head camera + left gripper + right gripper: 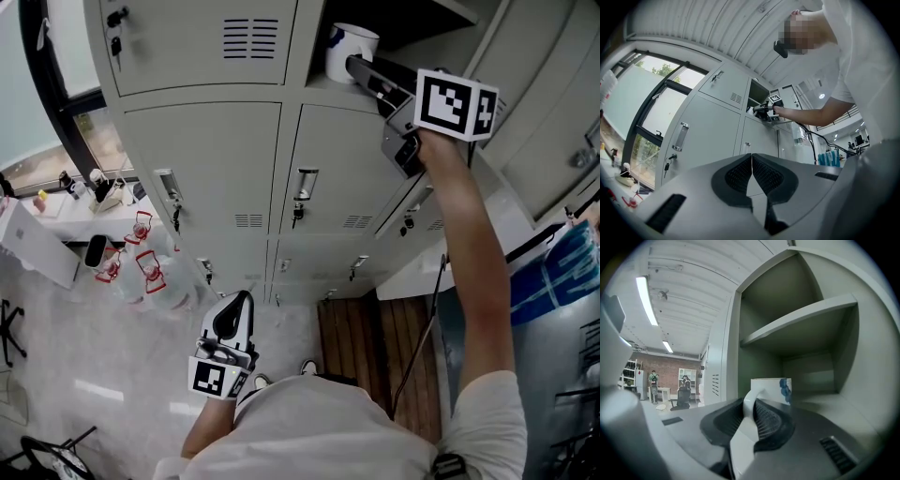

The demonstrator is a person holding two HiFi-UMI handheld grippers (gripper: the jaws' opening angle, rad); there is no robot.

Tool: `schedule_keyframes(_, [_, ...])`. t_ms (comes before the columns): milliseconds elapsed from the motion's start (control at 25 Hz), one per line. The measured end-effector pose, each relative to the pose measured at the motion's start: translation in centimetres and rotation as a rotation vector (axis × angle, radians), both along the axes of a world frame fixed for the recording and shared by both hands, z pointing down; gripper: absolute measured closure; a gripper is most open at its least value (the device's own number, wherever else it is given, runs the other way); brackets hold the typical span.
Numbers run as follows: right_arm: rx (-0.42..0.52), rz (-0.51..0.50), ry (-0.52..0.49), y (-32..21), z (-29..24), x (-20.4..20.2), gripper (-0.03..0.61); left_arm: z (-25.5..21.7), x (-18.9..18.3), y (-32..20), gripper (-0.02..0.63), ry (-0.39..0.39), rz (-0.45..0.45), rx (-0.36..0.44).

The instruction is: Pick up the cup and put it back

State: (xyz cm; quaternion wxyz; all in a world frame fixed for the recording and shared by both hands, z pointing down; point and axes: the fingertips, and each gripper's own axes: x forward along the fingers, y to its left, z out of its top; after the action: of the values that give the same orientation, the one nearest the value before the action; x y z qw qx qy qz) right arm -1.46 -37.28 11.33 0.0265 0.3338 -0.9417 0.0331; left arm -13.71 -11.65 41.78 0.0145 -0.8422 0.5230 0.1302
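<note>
Up in the open locker compartment [806, 380], the white cup [352, 47] with its blue print stands upright near the front edge, below the inner shelf [801, 317]. The right gripper [361, 70] reaches in level from the right, at the end of a raised bare arm [469, 244]. Look along the right gripper [752, 411] from its own view and there it is: the cup's [771, 389] curved white handle [749, 404] runs straight down between the two ribbed pads, and they pinch it from both sides. Whether the cup's base rests on the compartment bottom cannot be told, because the gripper's body covers it. Down low, well apart from all that, the left gripper [240, 305] hangs in front of the closed grey locker doors [206, 159], nose tilted a little upward. Its own view shows the left gripper [751, 164] with pads pressed together along one thin seam and nothing between them. On the pale floor [75, 356] to the left, a cluster of clear water bottles [150, 272] with red fittings sits at the foot of the lockers.
</note>
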Motion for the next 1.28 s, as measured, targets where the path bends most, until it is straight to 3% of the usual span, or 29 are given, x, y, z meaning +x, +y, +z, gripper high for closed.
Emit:
schedule_keyframes(800, [0.069,-0.061,-0.068,1.1,-0.9,-1.2,0.517,0.3,0.4,-0.2,0.589,0.011,0.003,-0.012])
schedule_keyframes(1120, [0.106,-0.212,-0.142,2.3,-2.5,-2.1,0.522,0.7,0.2,-0.4,0.589,0.028,-0.014,-0.022])
schedule_keyframes(1280, [0.109,-0.221,-0.152,2.6,-2.5,-2.2,0.523,0.8,0.3,-0.4,0.589,0.033,-0.02,-0.022])
